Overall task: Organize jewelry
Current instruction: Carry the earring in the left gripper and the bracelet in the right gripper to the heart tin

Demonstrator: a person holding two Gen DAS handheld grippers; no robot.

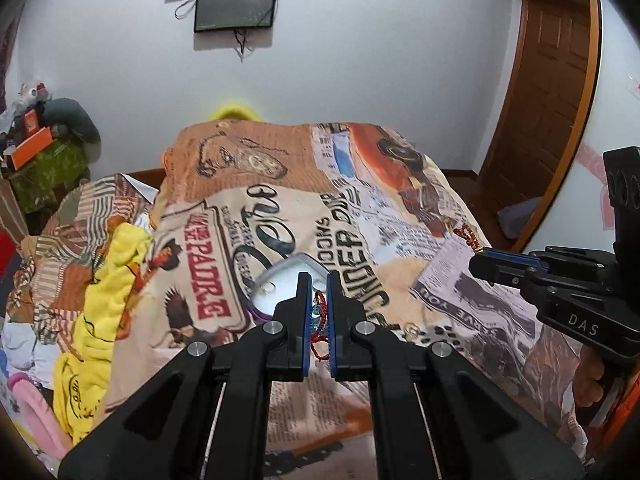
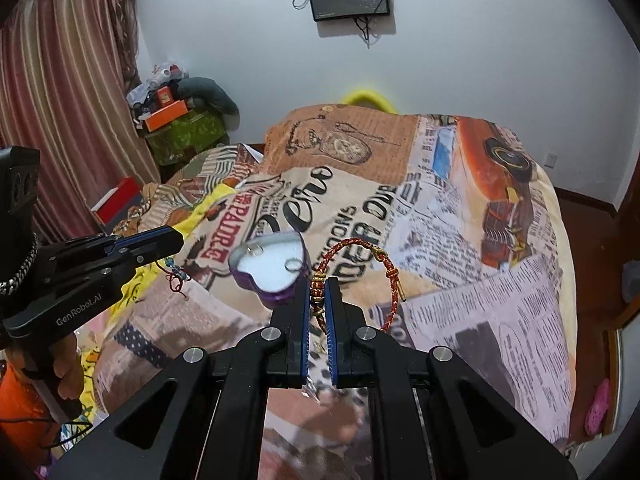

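Note:
A purple heart-shaped jewelry box [image 2: 272, 268] with a white foam inside lies open on the printed bedspread; it also shows in the left wrist view [image 1: 280, 280]. Two silver rings [image 2: 293, 265] sit on its foam. My left gripper [image 1: 319, 300] is shut on a red string bracelet with blue beads [image 1: 318, 316], held just in front of the box; the bracelet dangles in the right wrist view [image 2: 175, 276]. My right gripper [image 2: 319, 300] is shut on a red and gold braided bracelet [image 2: 356, 272], held above the bed to the right of the box.
The printed bedspread [image 2: 460, 240] covers the bed. A yellow cloth [image 1: 100, 320] lies at its left side. Small jewelry pieces [image 1: 412, 332] lie on the bedspread near the front. A cluttered green stand [image 2: 184, 128] is by the curtain, and a wooden door [image 1: 548, 100] stands right.

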